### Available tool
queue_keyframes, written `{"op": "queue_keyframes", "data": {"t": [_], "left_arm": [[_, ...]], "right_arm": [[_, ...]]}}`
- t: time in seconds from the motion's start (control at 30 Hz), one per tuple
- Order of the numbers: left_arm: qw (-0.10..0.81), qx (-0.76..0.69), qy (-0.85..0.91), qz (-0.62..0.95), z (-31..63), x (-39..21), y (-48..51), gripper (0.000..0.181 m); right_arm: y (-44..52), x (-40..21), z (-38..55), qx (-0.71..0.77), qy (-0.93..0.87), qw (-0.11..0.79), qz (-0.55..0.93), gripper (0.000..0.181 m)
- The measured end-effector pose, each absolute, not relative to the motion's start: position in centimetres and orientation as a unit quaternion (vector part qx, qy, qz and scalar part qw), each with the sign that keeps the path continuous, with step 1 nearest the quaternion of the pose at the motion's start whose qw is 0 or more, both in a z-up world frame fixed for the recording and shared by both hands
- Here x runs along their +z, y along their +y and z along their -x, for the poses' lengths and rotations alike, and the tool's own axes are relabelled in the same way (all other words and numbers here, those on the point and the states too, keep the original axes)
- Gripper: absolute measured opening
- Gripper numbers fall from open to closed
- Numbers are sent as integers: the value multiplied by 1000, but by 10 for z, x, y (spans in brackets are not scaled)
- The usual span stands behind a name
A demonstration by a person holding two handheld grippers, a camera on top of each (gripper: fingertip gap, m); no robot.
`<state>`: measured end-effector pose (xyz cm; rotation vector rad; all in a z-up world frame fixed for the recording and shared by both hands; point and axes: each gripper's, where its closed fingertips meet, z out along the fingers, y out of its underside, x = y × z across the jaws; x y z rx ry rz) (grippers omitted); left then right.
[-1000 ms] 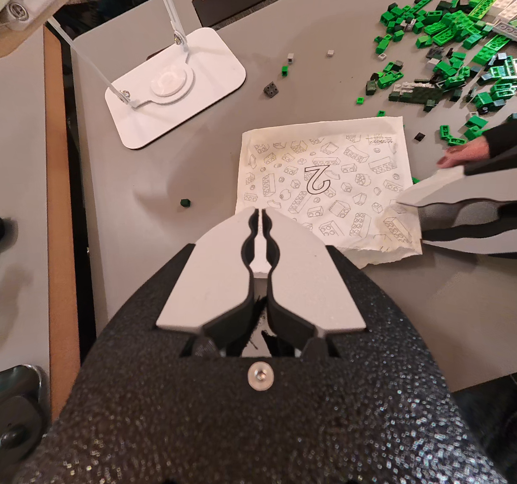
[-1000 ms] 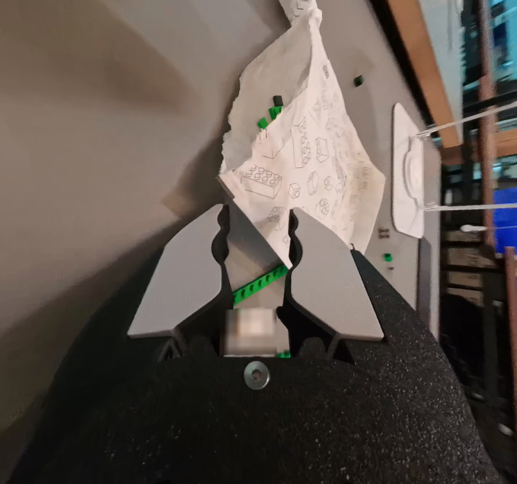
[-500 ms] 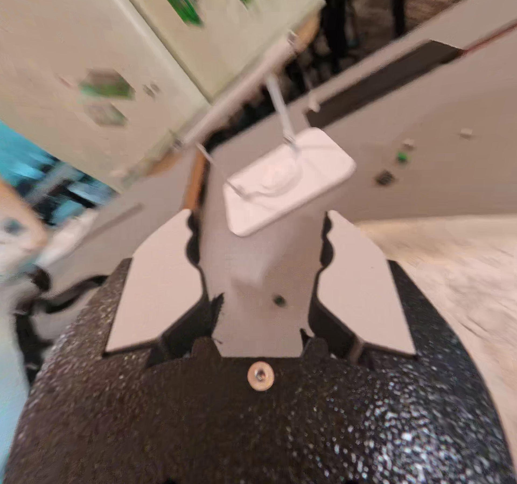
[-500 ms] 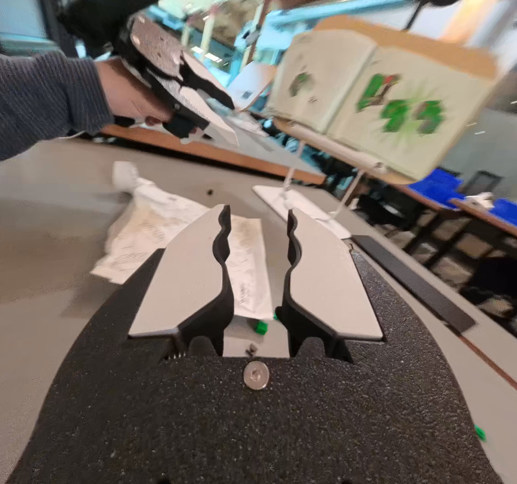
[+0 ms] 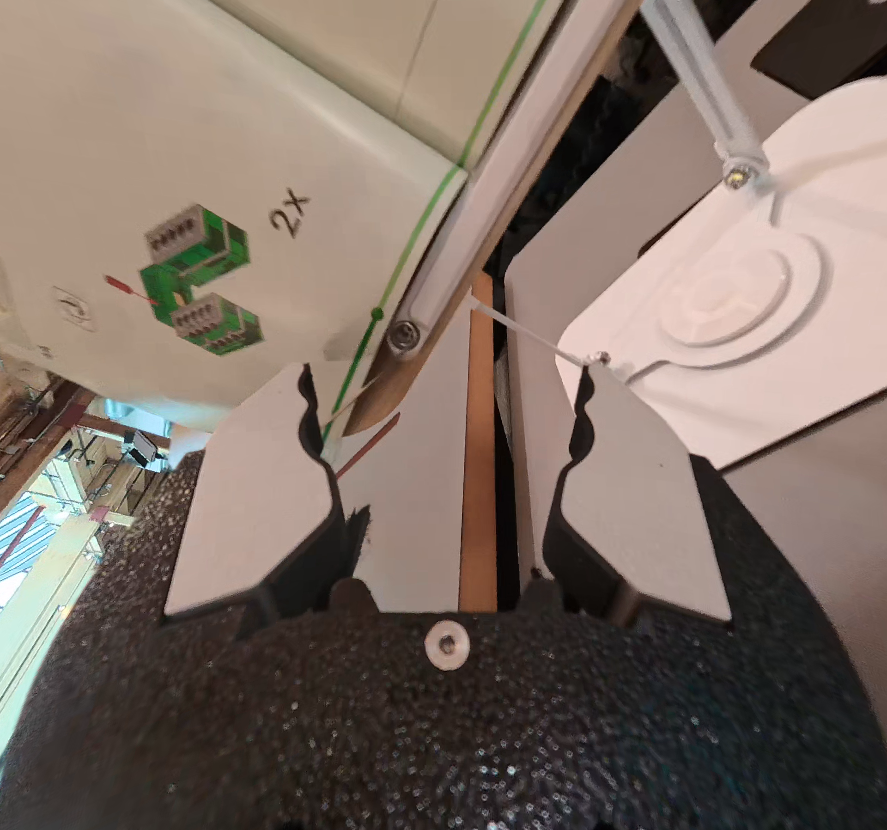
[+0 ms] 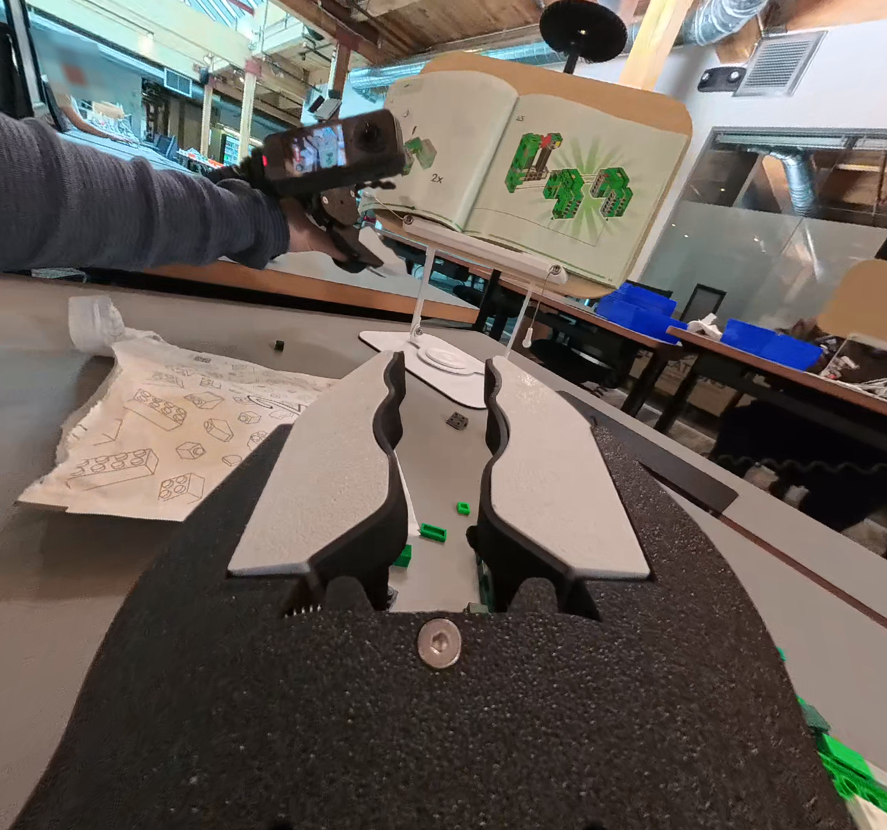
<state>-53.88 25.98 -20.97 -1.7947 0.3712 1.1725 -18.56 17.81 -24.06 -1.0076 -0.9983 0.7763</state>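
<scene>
- Left gripper (image 5: 444, 418), jaws wide apart and empty, is raised at the lower left corner of the open instruction booklet (image 5: 192, 134) on its white stand (image 5: 720, 327)
- Right gripper (image 6: 444, 403), jaws apart and empty, sits low over the grey table (image 6: 29, 423) — small green bricks (image 6: 433, 532) lie between its fingers
- Printed paper bag (image 6: 168, 423) lies flat just left; booklet pages carry printed markings

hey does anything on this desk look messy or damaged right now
Yes. The printed paper bag lies torn open and crumpled on the grey table, its edge ragged. Small green bricks lie scattered loose beside it, between the right tongs.
</scene>
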Motion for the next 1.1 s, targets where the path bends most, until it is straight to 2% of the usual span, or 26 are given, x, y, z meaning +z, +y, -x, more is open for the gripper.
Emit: {"op": "queue_keyframes", "data": {"t": [0.17, 0.33, 0.37, 0.47, 0.57, 0.67, 1.1], "left_arm": [[420, 431, 129, 788, 542, -243, 252, 100], [420, 440, 107, 786, 524, -232, 246, 102], [436, 443, 115, 775, 514, -224, 249, 98], [491, 467, 183, 713, 463, -193, 267, 74], [511, 469, 230, 682, 416, -181, 295, 68], [531, 501, 261, 632, 391, -167, 324, 52], [508, 544, 320, 586, 386, -165, 421, 46]], "right_arm": [[176, -244, 189, 340, -460, 687, 448, 29], [177, -244, 189, 347, -456, 683, 453, 27], [177, -244, 189, 347, -456, 683, 453, 27], [177, -244, 190, 343, -459, 684, 451, 26], [176, -245, 191, 340, -463, 684, 449, 25], [176, -246, 191, 339, -463, 684, 451, 23], [178, -247, 194, 352, -463, 673, 456, 20]]}}
